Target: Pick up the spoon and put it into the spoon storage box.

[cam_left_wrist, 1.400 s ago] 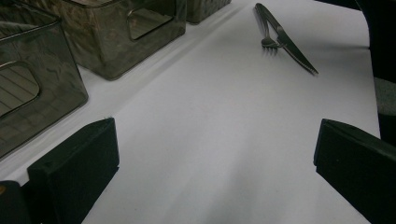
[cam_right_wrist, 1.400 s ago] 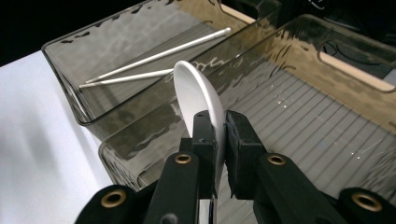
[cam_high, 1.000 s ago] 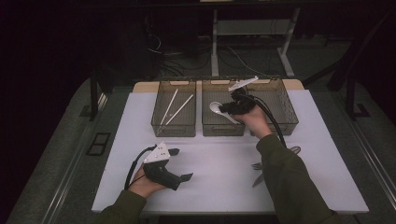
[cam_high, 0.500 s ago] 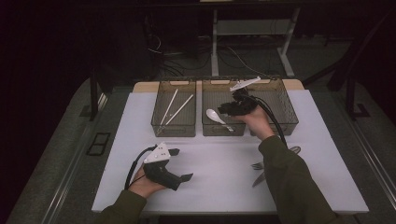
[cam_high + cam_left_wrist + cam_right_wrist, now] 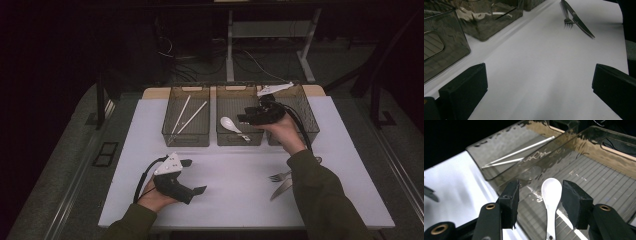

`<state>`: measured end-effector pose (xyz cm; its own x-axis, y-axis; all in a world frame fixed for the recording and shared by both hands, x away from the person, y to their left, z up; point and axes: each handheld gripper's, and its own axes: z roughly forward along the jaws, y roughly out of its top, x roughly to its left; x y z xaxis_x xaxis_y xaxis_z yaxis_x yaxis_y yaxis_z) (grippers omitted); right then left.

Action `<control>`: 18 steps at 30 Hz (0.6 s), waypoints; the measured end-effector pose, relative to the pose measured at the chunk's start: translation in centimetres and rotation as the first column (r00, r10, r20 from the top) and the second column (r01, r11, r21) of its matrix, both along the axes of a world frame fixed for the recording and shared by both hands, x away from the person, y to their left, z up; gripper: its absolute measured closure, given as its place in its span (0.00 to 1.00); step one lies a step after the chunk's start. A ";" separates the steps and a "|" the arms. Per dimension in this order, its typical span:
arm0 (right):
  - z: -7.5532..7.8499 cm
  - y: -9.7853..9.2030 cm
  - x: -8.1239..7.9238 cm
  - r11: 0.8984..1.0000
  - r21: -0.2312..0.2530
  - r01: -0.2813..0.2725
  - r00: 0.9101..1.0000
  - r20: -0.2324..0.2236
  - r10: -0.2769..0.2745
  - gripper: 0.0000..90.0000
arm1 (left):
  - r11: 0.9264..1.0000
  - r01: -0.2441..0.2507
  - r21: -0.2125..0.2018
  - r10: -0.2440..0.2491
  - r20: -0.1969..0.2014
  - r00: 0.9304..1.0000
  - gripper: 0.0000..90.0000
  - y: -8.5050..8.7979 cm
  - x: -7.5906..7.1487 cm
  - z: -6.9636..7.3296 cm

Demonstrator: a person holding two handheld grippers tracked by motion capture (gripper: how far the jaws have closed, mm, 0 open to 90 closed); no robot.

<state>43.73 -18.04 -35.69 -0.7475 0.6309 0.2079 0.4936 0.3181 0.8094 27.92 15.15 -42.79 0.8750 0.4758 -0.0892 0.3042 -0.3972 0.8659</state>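
Note:
A white spoon (image 5: 232, 125) lies in the middle clear bin (image 5: 240, 141), its bowl toward the back left. My right gripper (image 5: 244, 119) hovers over that bin, just right of the spoon. In the right gripper view the spoon (image 5: 551, 195) lies on the bin floor, between and below the jaws of my right gripper (image 5: 540, 190), and neither pad touches it. Those jaws have just been opening and stand partly apart. My left gripper (image 5: 194, 176) rests on the white mat (image 5: 240, 200) at the front left. In its own view my left gripper (image 5: 540, 75) is wide open with nothing between its jaws.
The left bin (image 5: 186, 136) holds two white chopsticks (image 5: 190, 117). A third bin (image 5: 310, 120) stands at the right, behind my right hand. A fork (image 5: 280, 176) and a knife (image 5: 282, 188) lie on the mat beside my right sleeve.
The right gripper's jaws have spread and let go of the spoon, which dropped from the jaws into the middle bin. The gripper has drawn slightly right and up. The left gripper has stayed put.

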 end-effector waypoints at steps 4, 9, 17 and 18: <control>0.6 -0.8 -1.0 1.000 0.012 -0.009 1.000 0.015 0.009 0.50 | 1.000 0.003 0.009 -0.003 0.003 1.000 0.00 0.1 0.0 0.0; 0.7 -1.8 -2.4 0.999 0.022 -0.024 1.000 0.021 0.023 0.49 | 1.000 -0.003 0.005 0.003 0.000 1.000 0.00 0.0 0.0 0.0; -0.2 -3.4 -4.8 0.999 0.004 -0.036 0.999 0.021 0.036 0.49 | 1.000 -0.003 0.009 0.003 0.000 1.000 0.00 0.0 0.0 0.0; -0.3 -3.6 -5.0 0.999 0.002 -0.038 0.999 0.018 0.038 0.49 | 1.000 -0.004 0.008 0.004 -0.001 1.000 0.00 0.0 0.0 0.0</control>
<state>38.70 -21.63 -36.00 -0.7747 0.6013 0.1954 0.4663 0.3348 0.8188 27.94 15.16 -42.82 0.8730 0.4800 -0.0866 0.3069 -0.4026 0.8624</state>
